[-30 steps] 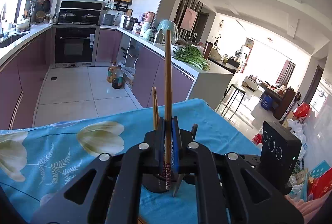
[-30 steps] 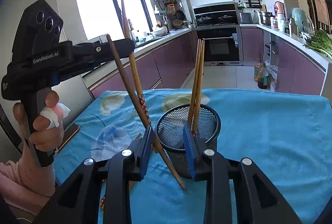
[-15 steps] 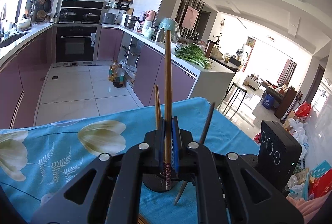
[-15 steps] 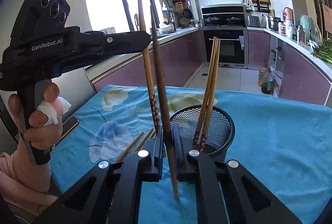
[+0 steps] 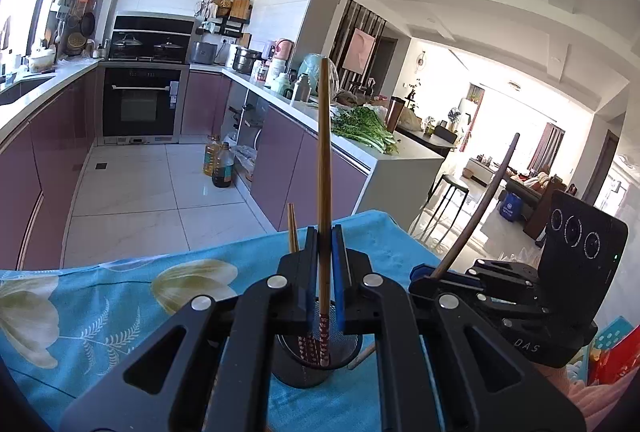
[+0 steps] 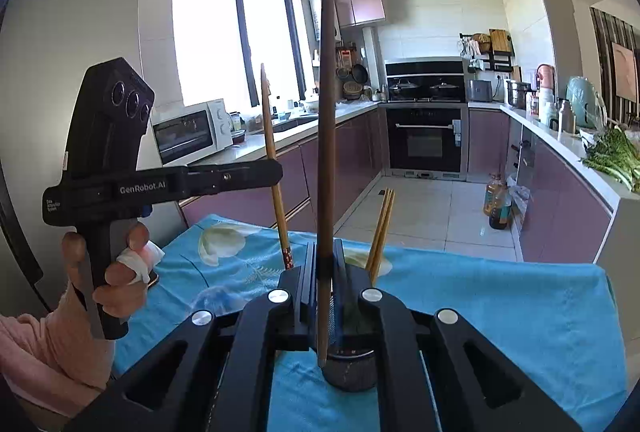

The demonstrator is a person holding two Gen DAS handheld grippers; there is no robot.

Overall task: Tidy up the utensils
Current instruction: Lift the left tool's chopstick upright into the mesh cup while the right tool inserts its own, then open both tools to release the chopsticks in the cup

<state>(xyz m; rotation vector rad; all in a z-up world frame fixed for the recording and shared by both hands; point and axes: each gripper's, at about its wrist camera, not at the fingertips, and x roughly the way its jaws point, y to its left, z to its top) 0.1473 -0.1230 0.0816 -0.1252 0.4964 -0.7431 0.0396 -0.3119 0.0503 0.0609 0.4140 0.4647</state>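
A black mesh cup stands on the blue flowered tablecloth with two chopsticks leaning in it. My left gripper is shut on a light chopstick held upright, its red patterned tip down inside the cup. My right gripper is shut on a dark brown chopstick, also upright. Its lower end hangs at the cup's rim; whether it is inside I cannot tell. Each view shows the other gripper beside the cup: right gripper, left gripper.
A person's hand in a pink sleeve grips the left tool's handle over the cloth's left edge. Beyond the table's far edge lies the tiled kitchen floor, with oil bottles, purple cabinets and an oven. Greens lie on the counter.
The right gripper's jaws closed on the dark chopstick, which had leaned slanted against the cup, and lifted it upright. The left gripper and its chopstick kept still.
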